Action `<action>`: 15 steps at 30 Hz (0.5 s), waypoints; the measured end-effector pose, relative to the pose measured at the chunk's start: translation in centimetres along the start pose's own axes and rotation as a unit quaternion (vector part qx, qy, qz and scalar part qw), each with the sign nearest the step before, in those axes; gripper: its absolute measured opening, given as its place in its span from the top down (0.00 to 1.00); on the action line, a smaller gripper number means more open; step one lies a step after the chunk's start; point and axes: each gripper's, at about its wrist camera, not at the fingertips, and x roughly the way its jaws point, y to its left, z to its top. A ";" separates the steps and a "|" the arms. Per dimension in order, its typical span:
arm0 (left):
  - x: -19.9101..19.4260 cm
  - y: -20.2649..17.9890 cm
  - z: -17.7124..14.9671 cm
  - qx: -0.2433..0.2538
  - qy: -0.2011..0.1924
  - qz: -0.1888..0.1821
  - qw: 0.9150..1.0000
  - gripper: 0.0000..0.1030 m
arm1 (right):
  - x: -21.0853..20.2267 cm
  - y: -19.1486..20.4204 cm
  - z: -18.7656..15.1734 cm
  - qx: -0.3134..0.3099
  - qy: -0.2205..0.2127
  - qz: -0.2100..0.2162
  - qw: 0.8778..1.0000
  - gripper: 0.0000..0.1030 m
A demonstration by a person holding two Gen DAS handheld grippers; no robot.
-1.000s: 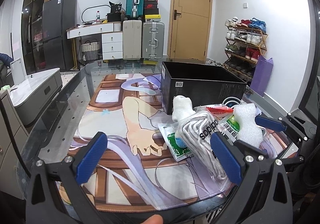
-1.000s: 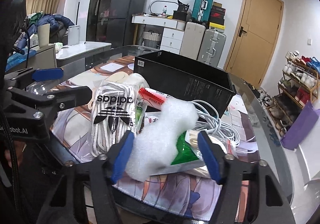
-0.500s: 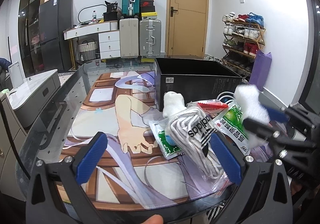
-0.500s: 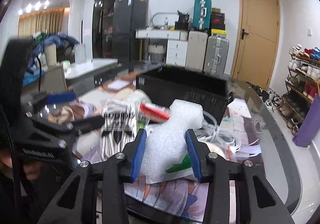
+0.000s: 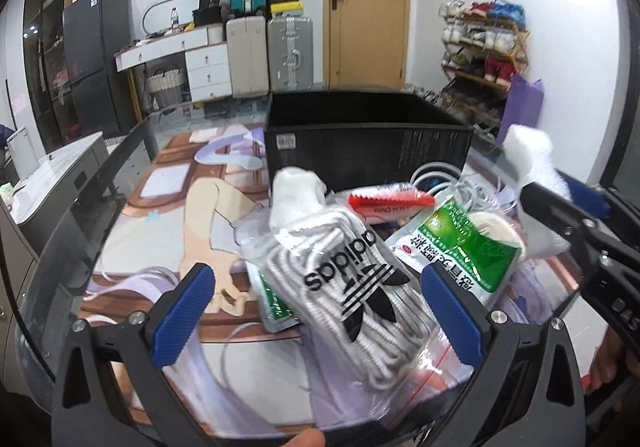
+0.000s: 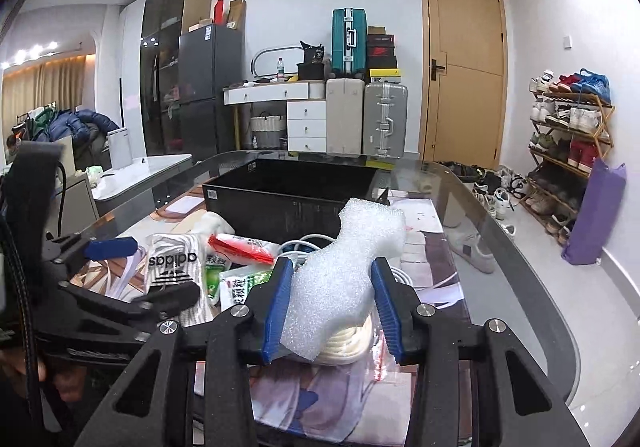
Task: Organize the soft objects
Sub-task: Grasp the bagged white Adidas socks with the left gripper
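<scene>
My right gripper (image 6: pixel 330 307) is shut on a white foam piece (image 6: pixel 348 267) and holds it lifted above the pile, in front of the black box (image 6: pixel 288 187). The foam also shows in the left wrist view (image 5: pixel 532 159) at the right. My left gripper (image 5: pixel 316 311) is open, its blue pads either side of a clear bag of white laces with an adidas logo (image 5: pixel 352 287). Around it lie green-printed packets (image 5: pixel 460 247), a red packet (image 5: pixel 388 199), a white sock (image 5: pixel 296 191) and coiled white cable (image 5: pixel 460 183).
The black box (image 5: pixel 368 139) stands open behind the pile on a printed mat (image 5: pixel 168 215) over a glass table. A shoe rack (image 6: pixel 568 135) and a purple bag (image 6: pixel 596 207) are at the right. Suitcases and drawers line the far wall.
My right gripper closed on the foam piece and lifted it up off the pile. My left gripper moved closer to the bag of laces and stayed open.
</scene>
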 end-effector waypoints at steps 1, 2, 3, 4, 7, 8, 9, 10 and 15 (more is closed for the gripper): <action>0.2 -0.2 0.0 0.000 0.003 -0.002 1.000 0.00 | 0.1 -0.1 -0.1 0.004 0.003 0.003 1.000 0.60; 0.4 -0.4 -0.1 -0.001 0.005 -0.006 1.000 0.00 | 0.2 -0.2 -0.1 0.006 0.005 0.006 1.000 0.60; 0.4 -0.6 0.0 -0.001 0.005 -0.007 1.000 0.00 | 0.2 -0.3 -0.1 0.008 0.006 0.007 1.000 0.60; 0.5 -0.7 0.0 0.001 0.004 -0.006 1.000 0.00 | 0.2 -0.3 -0.1 0.008 0.006 0.008 1.000 0.60; 0.7 -1.2 -0.1 0.008 0.000 0.017 1.000 0.00 | 0.3 -0.1 -0.2 0.006 0.008 0.010 1.000 0.60; 0.9 -1.2 -0.1 0.007 0.001 0.021 1.000 0.00 | 0.4 0.0 -0.2 0.006 0.009 0.010 1.000 0.60; 1.0 -1.1 0.0 0.003 0.004 0.020 1.000 0.00 | 0.3 0.0 -0.2 0.005 0.009 0.009 1.000 0.60; 1.1 -1.0 -0.1 0.000 0.006 0.017 1.000 0.01 | 0.3 0.1 -0.2 0.004 0.009 0.009 1.000 0.60; 0.9 0.0 -0.5 -0.006 0.016 -0.010 1.000 0.29 | 0.2 0.0 -0.3 0.003 0.006 0.007 1.000 0.60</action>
